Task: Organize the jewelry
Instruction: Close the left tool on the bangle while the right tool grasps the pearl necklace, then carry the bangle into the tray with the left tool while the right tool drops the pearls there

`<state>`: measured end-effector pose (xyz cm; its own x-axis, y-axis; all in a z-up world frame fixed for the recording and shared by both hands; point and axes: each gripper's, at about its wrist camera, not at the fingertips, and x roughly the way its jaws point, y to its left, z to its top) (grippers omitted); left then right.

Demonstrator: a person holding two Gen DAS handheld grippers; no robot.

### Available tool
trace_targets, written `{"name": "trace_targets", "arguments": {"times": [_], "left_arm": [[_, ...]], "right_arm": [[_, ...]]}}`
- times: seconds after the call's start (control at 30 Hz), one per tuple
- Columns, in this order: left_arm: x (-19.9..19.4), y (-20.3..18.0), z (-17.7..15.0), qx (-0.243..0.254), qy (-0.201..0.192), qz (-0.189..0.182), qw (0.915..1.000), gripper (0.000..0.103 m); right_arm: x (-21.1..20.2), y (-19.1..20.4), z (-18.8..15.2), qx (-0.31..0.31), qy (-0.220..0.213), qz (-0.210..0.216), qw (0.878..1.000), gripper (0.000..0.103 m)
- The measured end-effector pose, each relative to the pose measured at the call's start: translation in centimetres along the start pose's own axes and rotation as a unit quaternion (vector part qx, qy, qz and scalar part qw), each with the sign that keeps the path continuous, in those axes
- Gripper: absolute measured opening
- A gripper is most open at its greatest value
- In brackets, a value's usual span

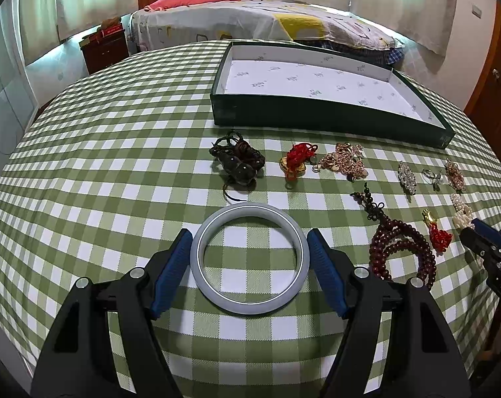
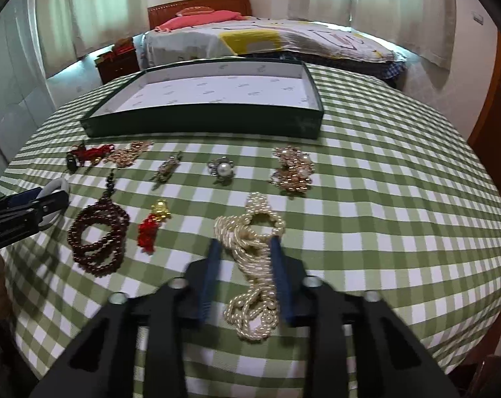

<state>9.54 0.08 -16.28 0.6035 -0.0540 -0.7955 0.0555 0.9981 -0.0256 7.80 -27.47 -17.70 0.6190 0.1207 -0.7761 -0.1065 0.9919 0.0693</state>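
A pale grey bangle [image 1: 250, 258] lies flat on the checked cloth between the pads of my left gripper [image 1: 250, 242], which is open around it with a small gap on each side. My right gripper [image 2: 245, 248] is open, its blue pads on either side of a heap of cream pearl strands [image 2: 250, 258] on the cloth. The green tray with a white lining [image 1: 316, 116] stands empty at the back; it also shows in the right wrist view [image 2: 204, 122]. The right gripper shows at the right edge of the left wrist view [image 1: 482, 232].
Other jewelry lies in rows on the cloth: a dark cord bundle [image 1: 237, 161], red-and-gold charms [image 1: 296, 162], a gold chain pile [image 1: 344, 162], dark red bead strands [image 2: 97, 235], a pearl brooch [image 2: 222, 167], a gold cluster [image 2: 291, 170]. A bed stands beyond the table.
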Motion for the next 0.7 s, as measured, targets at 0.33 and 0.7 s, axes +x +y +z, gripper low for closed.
{"name": "trace_targets", "arguments": {"times": [0.33,0.7], "left_arm": [[-1.0,0.2,0.3,-0.002,-0.016,0.004,0.9999,0.069],[-3.3,0.1,2.1,-0.004,-0.043,-0.004,0.9991,0.069]], "right_arm": [[-1.7,0.2,0.6,0.019,-0.03,0.021,0.999,0.011],[-5.3,0.3,3.0,0.023,-0.09,0.033,0.995,0.011]]}}
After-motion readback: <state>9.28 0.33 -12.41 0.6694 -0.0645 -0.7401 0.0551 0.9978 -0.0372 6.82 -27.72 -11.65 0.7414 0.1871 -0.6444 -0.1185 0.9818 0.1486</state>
